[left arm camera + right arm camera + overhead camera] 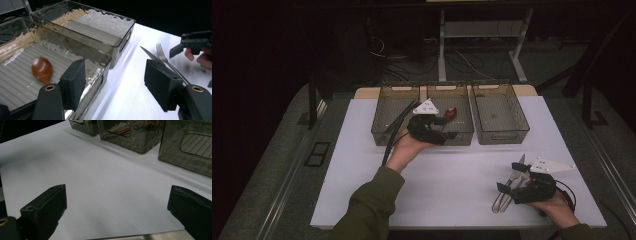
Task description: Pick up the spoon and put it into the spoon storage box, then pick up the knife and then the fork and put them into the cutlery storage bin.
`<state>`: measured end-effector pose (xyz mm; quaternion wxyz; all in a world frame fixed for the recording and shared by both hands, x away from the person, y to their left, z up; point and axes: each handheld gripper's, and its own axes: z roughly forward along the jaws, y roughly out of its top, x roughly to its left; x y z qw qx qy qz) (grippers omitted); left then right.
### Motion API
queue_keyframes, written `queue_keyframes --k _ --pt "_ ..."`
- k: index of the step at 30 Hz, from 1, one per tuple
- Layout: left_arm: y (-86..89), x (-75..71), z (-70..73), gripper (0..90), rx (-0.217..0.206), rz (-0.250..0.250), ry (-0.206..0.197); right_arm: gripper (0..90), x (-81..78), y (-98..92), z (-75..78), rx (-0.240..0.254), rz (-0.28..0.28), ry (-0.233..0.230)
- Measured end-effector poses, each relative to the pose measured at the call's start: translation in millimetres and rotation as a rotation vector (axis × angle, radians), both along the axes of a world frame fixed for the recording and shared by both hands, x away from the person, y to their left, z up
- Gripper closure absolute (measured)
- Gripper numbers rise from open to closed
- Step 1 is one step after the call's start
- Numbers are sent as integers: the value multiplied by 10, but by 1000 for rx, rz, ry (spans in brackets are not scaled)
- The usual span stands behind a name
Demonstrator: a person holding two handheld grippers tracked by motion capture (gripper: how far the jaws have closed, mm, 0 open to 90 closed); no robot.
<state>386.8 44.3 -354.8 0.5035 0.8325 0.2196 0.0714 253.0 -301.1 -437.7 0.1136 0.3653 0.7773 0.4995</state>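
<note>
hovering at the front wall of the middle smoky clear plastic bin (464, 131), the left gripper (113, 85) has its jaws spread with nothing between them, and the small reddish-brown wooden spoon (42, 70) lies on that bin's ribbed floor. it looks light, stiff and smooth, best pinched across its narrow handle. the right gripper (117, 213), jaws also spread and empty, rests near the metal fork (165, 58) and knife (150, 55).
</note>
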Motion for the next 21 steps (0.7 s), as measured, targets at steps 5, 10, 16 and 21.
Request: queue_keyframes --k 5,10,16,21 --pt "112 -80 -22 321 -2 2 -6 19 0 7 2 -3 2 0" --pt "213 -162 -53 309 -13 10 -4 19 1 10 1 -1 0 -1" --pt "334 -271 -119 292 -27 15 5 19 11 11 -5 -4 3 -8" --pt "438 -380 -205 279 -27 25 14 19 2 1 -6 -5 -3 0"
